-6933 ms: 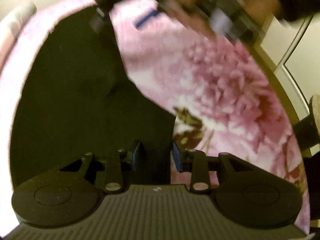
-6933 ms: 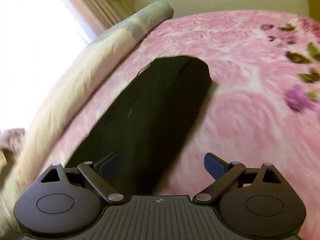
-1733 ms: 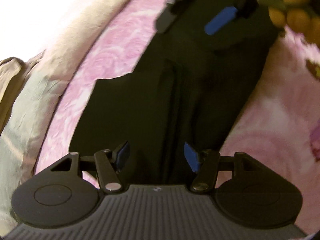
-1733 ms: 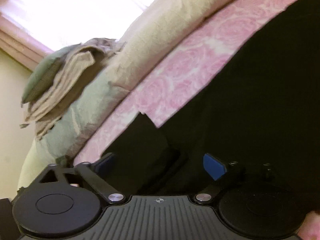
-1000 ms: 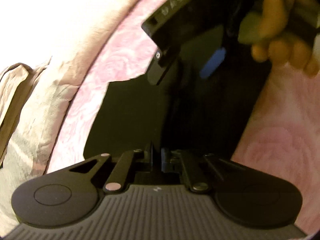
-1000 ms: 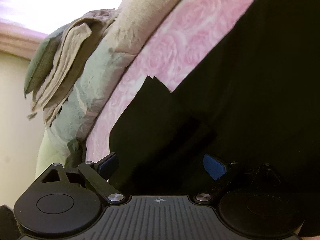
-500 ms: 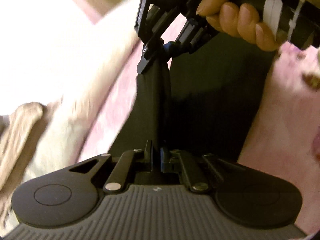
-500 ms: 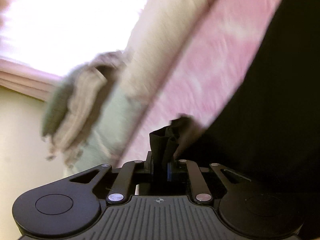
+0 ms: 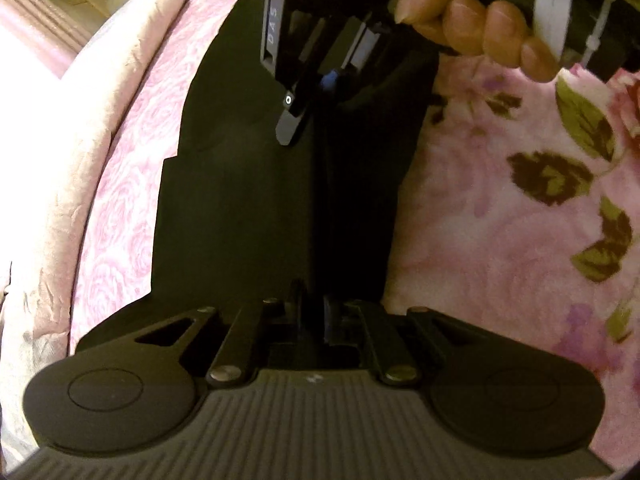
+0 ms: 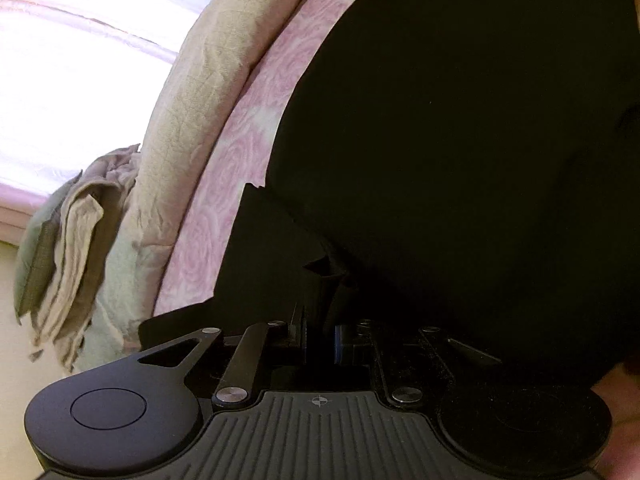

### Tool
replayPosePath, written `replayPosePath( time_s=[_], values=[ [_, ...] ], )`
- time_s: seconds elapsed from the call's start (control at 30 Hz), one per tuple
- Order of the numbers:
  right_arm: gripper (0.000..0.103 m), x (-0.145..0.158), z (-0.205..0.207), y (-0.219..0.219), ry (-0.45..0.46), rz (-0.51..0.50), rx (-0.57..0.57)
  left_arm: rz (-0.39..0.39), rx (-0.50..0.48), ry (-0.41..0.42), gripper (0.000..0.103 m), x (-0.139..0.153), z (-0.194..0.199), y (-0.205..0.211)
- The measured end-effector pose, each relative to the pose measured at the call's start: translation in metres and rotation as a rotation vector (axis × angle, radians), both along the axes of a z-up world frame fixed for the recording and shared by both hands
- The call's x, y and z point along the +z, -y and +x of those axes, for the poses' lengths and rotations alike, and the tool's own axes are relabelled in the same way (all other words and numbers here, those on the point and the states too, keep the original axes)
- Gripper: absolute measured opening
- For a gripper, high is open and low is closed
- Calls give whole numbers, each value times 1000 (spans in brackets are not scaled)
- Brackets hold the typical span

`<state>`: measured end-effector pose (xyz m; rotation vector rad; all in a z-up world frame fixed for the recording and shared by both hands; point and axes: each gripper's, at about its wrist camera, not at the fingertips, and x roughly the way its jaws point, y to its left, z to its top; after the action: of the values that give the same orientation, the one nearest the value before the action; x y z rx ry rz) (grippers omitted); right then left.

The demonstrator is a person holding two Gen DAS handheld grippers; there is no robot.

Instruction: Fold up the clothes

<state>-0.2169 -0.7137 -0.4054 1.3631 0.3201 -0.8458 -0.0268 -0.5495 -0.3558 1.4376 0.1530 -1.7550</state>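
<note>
Left gripper (image 9: 312, 316): our fingers are pinched together on a fold of the black garment (image 9: 248, 208), right at its near edge. The jaws stand almost touching, with dark cloth between them.

Right gripper (image 10: 320, 336): clenched as well, and we see a bunched tuft of the garment (image 10: 460, 140) rising from between the jaws. In the left view this gripper (image 9: 316, 88) comes in from the top, tips down on the far end of the cloth, a blue pad just showing.

Right hand (image 9: 480, 32): we see the fingers (image 9: 502, 28) curled round the dark handle at the top right of the left view, with a white band and a zip tie on the handle beside them.

Garment: it lies long and narrow on the bedspread (image 9: 500, 208), stretched between our two grips, with a lengthwise crease down its middle. In the right view it fills most of the frame, a flap of it lying lower left of the main mass.

Bedspread: pink, rose-patterned, with olive and brown leaves on the right.

Pillow (image 10: 192, 92): a long cream roll runs along the left edge of the bedspread.

Cloth pile (image 10: 68, 232): we spot grey-green and beige folded fabric stacked at the pillow's near end.

Window (image 10: 72, 60): blown-out bright light behind the pillow.
</note>
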Motion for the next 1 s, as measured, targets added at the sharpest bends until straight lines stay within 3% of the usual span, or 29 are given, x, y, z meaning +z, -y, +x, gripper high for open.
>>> replayPosePath(
  time_s=[0.23,0.3,0.33,0.37,0.43,0.57,0.7,0.8,0.87,0.93,1.0],
  values=[
    [11,-5,-2,-12,-22,20,-5,53,-24,3,10,-5,11,-1],
    [11,-3,-1,-10,-31,18,19,71,-1,-23,18,1,15,-2],
    [25,1,-3,-10,-42,9,26,88,16,-52,25,9,16,-3],
    [53,5,-5,-11,-52,0,33,101,32,-85,27,18,16,-6],
    [69,19,-12,-13,-81,-46,28,108,66,-165,27,38,24,-15],
    [69,51,-20,-15,-124,-141,42,55,216,-302,29,73,62,-21],
    [69,75,2,-10,-112,-246,148,-22,426,-339,28,81,116,-2],
    [69,67,41,-5,-107,-278,292,-40,533,-374,28,64,152,26],
    [69,59,68,-2,-108,-295,391,5,601,-383,27,36,173,48],
    [69,39,83,-5,-159,-286,464,48,660,-359,26,9,190,64],
    [68,15,92,-8,-216,-269,516,57,690,-392,30,-1,203,70]
  ],
)
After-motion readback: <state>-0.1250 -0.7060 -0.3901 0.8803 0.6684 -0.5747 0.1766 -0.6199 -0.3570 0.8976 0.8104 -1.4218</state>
